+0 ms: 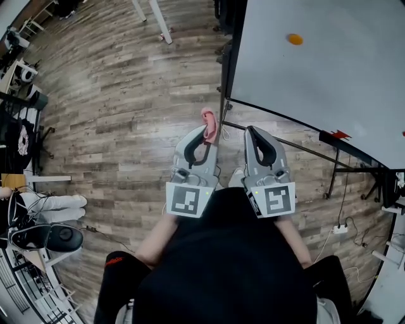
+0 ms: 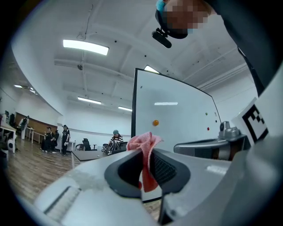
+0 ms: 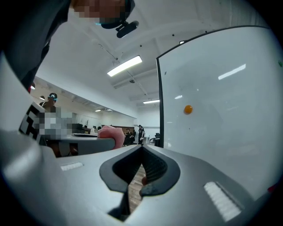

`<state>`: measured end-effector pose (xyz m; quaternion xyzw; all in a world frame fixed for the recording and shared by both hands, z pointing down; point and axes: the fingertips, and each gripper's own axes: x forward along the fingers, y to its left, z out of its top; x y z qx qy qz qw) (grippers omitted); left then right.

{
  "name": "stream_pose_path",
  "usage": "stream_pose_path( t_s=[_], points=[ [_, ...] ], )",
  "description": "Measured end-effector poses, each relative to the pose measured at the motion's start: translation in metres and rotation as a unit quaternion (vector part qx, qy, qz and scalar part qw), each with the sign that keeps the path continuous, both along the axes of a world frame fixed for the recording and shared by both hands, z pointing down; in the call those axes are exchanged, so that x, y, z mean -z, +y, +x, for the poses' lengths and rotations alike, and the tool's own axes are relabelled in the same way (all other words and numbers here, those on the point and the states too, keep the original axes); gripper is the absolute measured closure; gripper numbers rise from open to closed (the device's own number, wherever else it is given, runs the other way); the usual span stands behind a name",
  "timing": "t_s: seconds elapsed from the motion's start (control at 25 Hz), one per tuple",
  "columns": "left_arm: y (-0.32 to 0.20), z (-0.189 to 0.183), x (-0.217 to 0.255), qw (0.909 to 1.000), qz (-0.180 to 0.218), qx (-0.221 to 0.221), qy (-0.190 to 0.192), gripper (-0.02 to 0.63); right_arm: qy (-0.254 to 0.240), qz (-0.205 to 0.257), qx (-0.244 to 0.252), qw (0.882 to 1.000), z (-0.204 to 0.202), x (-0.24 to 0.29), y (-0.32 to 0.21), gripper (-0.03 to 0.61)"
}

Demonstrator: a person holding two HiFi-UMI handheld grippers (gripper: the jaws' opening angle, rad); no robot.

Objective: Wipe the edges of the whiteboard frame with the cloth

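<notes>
The whiteboard (image 1: 329, 69) stands at the upper right of the head view, its dark frame (image 1: 226, 57) running down the left side and along the bottom. My left gripper (image 1: 205, 131) is shut on a pink cloth (image 1: 209, 119), just below the frame's lower left corner and apart from it. In the left gripper view the cloth (image 2: 146, 148) bunches up out of the shut left gripper (image 2: 147, 155), with the frame's edge (image 2: 134, 101) behind it. My right gripper (image 1: 251, 131) is beside it, shut and empty. The right gripper (image 3: 142, 149) faces the frame (image 3: 159, 97), with the cloth (image 3: 110, 132) to its left.
An orange magnet (image 1: 295, 39) sits on the board. The board's stand legs (image 1: 334, 172) and a power strip with cables (image 1: 342, 229) are on the wooden floor at right. White table legs (image 1: 158, 19) stand at the top, chairs and gear (image 1: 38, 234) at left. People (image 2: 55, 139) are far off.
</notes>
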<state>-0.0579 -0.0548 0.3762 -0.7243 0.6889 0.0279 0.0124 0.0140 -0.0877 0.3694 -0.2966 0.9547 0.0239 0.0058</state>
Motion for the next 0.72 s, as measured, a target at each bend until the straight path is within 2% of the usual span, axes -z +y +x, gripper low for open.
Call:
stream_pose_path(
  t_s=[0.36,0.52,0.72],
  points=[
    [0.002,0.014,-0.003,1.0000,0.002,-0.007,0.004,0.572,-0.009,0.002,-0.009,1.000,0.009,0.003,0.002,0.578],
    [0.002,0.020,-0.007,0.9999,-0.002,-0.006,-0.008,0.574,-0.008,0.000,-0.004,1.000,0.012,0.000,0.003,0.578],
    [0.005,0.025,-0.009,1.0000,-0.005,-0.001,0.004,0.574,-0.011,-0.003,-0.007,1.000,0.019,-0.001,0.005,0.578]
  ],
)
